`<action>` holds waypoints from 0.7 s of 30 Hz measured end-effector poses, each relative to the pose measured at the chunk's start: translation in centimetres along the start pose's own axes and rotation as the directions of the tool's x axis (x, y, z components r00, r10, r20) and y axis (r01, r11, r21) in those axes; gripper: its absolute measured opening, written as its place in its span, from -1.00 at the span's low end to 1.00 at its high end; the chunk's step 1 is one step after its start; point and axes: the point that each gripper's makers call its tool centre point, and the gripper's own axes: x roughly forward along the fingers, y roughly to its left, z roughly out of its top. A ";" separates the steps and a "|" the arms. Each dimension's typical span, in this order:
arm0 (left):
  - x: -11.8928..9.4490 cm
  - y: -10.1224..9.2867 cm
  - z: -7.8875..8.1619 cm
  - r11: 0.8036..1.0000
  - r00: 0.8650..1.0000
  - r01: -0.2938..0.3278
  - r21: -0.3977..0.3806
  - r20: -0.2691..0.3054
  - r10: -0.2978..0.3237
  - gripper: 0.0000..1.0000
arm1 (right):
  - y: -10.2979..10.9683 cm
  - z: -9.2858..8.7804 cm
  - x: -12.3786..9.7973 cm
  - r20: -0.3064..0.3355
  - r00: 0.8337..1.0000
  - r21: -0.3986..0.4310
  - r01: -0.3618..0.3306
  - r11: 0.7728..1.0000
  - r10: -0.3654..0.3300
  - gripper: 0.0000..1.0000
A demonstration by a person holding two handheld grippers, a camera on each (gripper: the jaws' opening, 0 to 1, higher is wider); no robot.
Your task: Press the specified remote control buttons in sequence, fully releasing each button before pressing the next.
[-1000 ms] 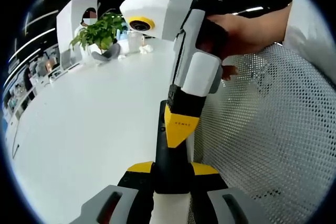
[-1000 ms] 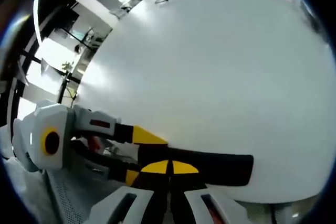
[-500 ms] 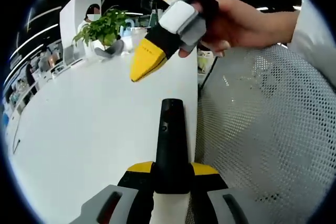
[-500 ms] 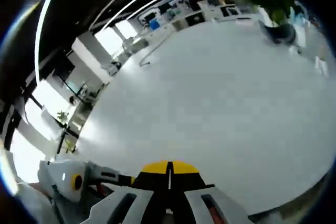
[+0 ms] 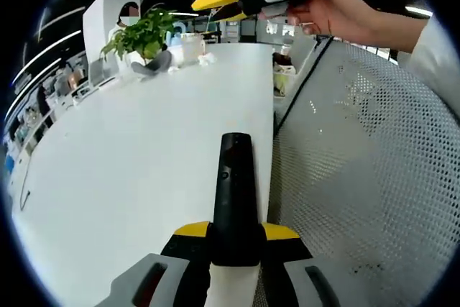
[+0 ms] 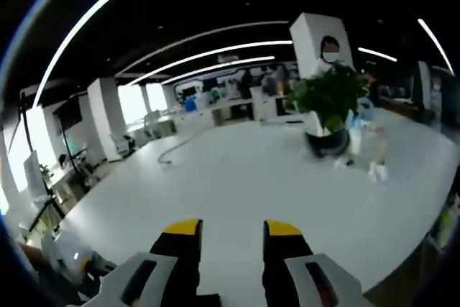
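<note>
The left hand-held gripper [image 5: 235, 239] is clenched on the near end of a black remote control [image 5: 235, 195]. The remote juts straight out from between its yellow-tipped jaws, button side up, and hangs over the near right part of the white counter [image 5: 129, 170], close to that counter's right edge. A small round button shows near the remote's far end.

Beyond and above it, in the left gripper view, the right hand-held gripper [image 5: 218, 1] is held high in a person's hand [image 5: 327, 8], well apart from the remote and touching nothing. Its yellow tips point off to the left, toward the far end of the counter. In the right gripper view its two jaws stand apart with a plain gap between them and nothing in it, so it is released.

To the right of the counter runs a white mesh surface [image 5: 359, 177], full of small holes.

At the far end of the counter stands a leafy green potted plant [image 6: 325, 102] in a dark pot, with a few small pale things [image 6: 363, 152] just beside it; I cannot tell what they are. A tall white pillar [image 6: 320, 41] rises behind the plant. Farther back the room is an open office with long strip lights [image 6: 208, 34] across a dark ceiling.
</note>
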 end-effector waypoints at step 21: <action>-0.1 0.4 -0.1 1.000 1.000 -0.003 -0.001 -0.021 0.003 -0.51 | -1.4 0.2 0.4 0.104 0.987 -0.158 0.140 0.977 -0.125 0.85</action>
